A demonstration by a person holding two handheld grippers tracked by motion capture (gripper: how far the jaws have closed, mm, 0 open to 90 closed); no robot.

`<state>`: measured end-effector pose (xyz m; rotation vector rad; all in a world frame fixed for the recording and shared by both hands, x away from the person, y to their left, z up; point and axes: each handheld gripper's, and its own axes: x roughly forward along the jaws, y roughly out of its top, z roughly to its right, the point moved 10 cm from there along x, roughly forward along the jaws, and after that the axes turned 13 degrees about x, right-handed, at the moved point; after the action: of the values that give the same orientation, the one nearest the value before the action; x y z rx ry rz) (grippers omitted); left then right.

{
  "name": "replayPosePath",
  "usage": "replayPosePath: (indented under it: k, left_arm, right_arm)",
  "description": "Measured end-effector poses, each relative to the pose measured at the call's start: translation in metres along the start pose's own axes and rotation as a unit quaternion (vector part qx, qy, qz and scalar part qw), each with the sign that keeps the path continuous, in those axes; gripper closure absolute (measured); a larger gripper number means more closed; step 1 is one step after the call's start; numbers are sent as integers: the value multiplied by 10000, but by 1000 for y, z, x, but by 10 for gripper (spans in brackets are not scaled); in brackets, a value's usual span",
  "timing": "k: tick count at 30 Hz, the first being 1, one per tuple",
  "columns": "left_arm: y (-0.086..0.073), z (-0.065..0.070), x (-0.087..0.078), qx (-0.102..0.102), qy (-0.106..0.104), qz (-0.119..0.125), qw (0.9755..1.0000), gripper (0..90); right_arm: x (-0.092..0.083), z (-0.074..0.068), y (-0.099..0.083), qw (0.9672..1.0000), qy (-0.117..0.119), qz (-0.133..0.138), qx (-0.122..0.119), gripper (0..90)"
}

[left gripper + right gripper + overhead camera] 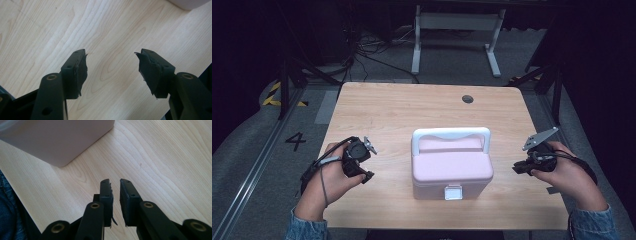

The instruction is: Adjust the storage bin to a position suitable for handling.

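Observation:
A pink box (452,167) with a white handle (451,134) and a white front latch (453,192) stands shut in the middle of the wooden table (412,105). My left gripper (366,161) is held just above the table left of the box, jaws wide open with only bare wood between them (111,53). A corner of the box (187,3) lies beyond it. My right gripper (517,167) is right of the box, pointing at its side. Its jaws (115,181) stand a narrow gap apart with nothing between them, and the box wall (57,137) is ahead to the left.
A round cable hole (467,99) sits near the table's far right edge. Beyond the table are the white legs of a frame (457,37) and floor cables. A denim sleeve (7,207) shows past the table's near edge.

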<state>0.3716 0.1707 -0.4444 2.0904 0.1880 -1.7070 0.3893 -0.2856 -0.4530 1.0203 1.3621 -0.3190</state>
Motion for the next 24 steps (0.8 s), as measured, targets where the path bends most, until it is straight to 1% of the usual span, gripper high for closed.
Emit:
replayPosePath:
  k: [3, 5, 7, 8, 9, 11, 13, 15, 16, 17, 19, 22, 24]
  left_arm:
    - [8, -2, -5, 34, 38, 103, 9999, 404]
    - [14, -2, -8, 100, -8, 124, 9999, 404]
    - [22, -4, -14, 136, 36, 203, 9997, 406]
    - [27, -5, -17, 159, 30, 268, 9995, 407]
    - [29, -5, -19, 188, -22, 258, 9995, 409]
    - [37, -6, -24, 242, -45, 339, 9991, 411]
    - [46, -7, -30, 280, -132, 466, 9984, 406]
    - [59, -7, -36, 327, -218, 698, 9968, 393]
    - [64, -6, -39, 381, -280, 759, 9960, 393]
    - [70, -5, -42, 416, -264, 783, 9957, 392]
    - [80, -5, -46, 578, -239, 819, 9947, 389]
    - [96, -5, -54, 716, -210, 886, 9933, 382]
    - [107, -5, -58, 822, -152, 913, 9923, 373]
  right_arm:
    - [0, 1, -3, 10000, 1, -12, 53, 800]
    - [-1, 1, -5, 10000, -4, -15, 84, 794]
    - [-1, 1, -6, 9999, -3, -13, 99, 791]
    - [-1, 1, -6, 9999, -10, -16, 108, 789]
    - [0, 1, -6, 9999, -15, -18, 118, 787]
    - [0, 0, -7, 9999, -12, -28, 124, 783]
    - [0, 0, -8, 9999, -11, -27, 142, 780]
    - [0, 0, -10, 9998, 0, -39, 170, 780]
    - [1, 0, -11, 9998, -8, -47, 171, 779]
    - [1, 1, -12, 9998, -5, -61, 187, 777]
    - [2, 2, -14, 9997, -14, -72, 229, 774]
    - [1, 4, -17, 9996, -13, -59, 260, 771]
    - [1, 4, -18, 9996, 3, -56, 290, 769]
